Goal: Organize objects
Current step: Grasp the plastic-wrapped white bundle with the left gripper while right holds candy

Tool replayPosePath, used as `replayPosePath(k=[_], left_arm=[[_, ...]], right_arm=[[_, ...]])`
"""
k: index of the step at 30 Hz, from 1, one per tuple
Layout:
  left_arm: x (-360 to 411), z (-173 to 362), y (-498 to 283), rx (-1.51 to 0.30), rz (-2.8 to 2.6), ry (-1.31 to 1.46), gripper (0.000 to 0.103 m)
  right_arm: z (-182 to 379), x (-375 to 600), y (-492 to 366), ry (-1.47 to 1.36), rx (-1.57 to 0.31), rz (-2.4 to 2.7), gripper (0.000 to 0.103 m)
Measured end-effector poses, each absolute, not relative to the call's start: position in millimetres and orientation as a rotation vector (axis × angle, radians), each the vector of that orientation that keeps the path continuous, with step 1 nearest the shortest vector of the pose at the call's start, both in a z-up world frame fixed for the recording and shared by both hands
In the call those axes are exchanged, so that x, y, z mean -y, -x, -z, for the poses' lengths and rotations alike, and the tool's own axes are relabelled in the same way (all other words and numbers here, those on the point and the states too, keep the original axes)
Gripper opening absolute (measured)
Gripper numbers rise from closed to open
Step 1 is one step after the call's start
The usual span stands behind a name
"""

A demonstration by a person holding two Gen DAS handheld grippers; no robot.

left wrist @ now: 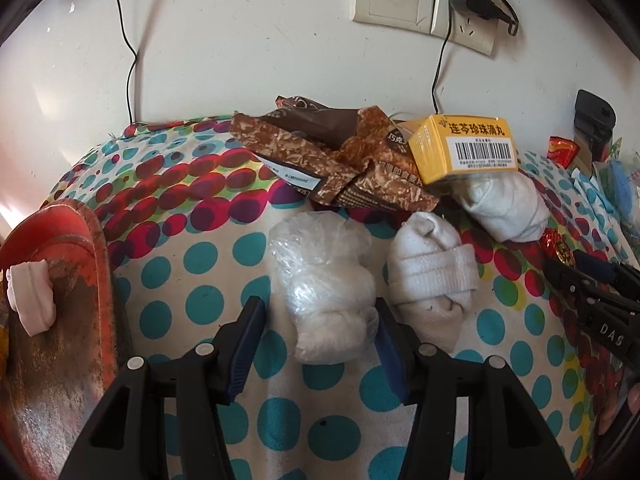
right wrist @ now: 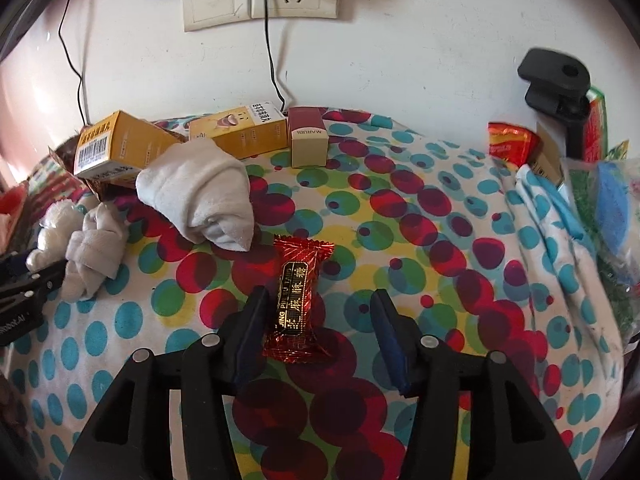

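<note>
The red foil-wrapped candy [right wrist: 298,300] lies flat on the polka-dot cloth [right wrist: 420,240], its long axis running away toward the white wall [right wrist: 400,60]. It sits between the right gripper [right wrist: 318,304]'s spread fingers, against the left one, unclamped. The left gripper [left wrist: 320,316] stands open around a plastic-bagged white bundle [left wrist: 324,292].

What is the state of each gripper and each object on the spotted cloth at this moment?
left gripper: open, astride the bagged sock.
bagged sock: rolled, inside clear plastic, lying on the cloth.
right gripper: open, pads not pressing the candy.
red candy: wrapped, lying flat between the jaws.
bare rolled sock: rolled, lying beside the bagged one.
yellow box: closed, tilted, resting on another sock.
brown snack bag: crumpled.
</note>
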State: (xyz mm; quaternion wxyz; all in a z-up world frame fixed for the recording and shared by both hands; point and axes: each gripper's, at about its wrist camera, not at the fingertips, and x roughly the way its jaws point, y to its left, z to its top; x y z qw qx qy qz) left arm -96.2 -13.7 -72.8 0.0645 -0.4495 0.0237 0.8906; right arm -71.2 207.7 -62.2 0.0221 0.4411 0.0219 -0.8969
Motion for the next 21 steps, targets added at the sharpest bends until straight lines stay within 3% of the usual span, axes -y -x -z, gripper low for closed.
replayPosePath(k=[1, 4, 8, 10, 12, 14, 18, 19, 21], left_arm=[[14, 73, 96, -0.072, -2.692, 1.357, 0.056], [13, 73, 95, -0.069, -2.700, 1.356, 0.056], [13, 73, 93, -0.057, -2.725, 1.341, 0.056], [13, 73, 93, -0.058, -2.731, 1.338, 0.057], [14, 73, 93, -0.054, -2.733, 1.336, 0.057], [14, 73, 93, -0.056, -2.736, 1.334, 0.057], [16, 73, 91, -0.049, -2.748, 1.327, 0.054], [17, 72, 91, -0.039, -2.747, 1.320, 0.052], [20, 71, 90, -0.009, -2.756, 1.310, 0.037]], right_arm=[[63, -206, 72, -1.368, -0.078, 2.766, 0.062], [64, -195, 71, -1.364, -0.162, 2.757, 0.076], [66, -198, 72, -1.381, -0.147, 2.754, 0.084], [68, -201, 74, -1.404, -0.117, 2.749, 0.094], [68, -201, 73, -1.398, -0.112, 2.748, 0.093], [67, -198, 70, -1.371, -0.122, 2.731, 0.079], [63, -195, 66, -1.326, -0.121, 2.738, 0.024], [63, -196, 66, -1.324, -0.110, 2.737, 0.022], [62, -197, 66, -1.321, -0.094, 2.737, 0.021]])
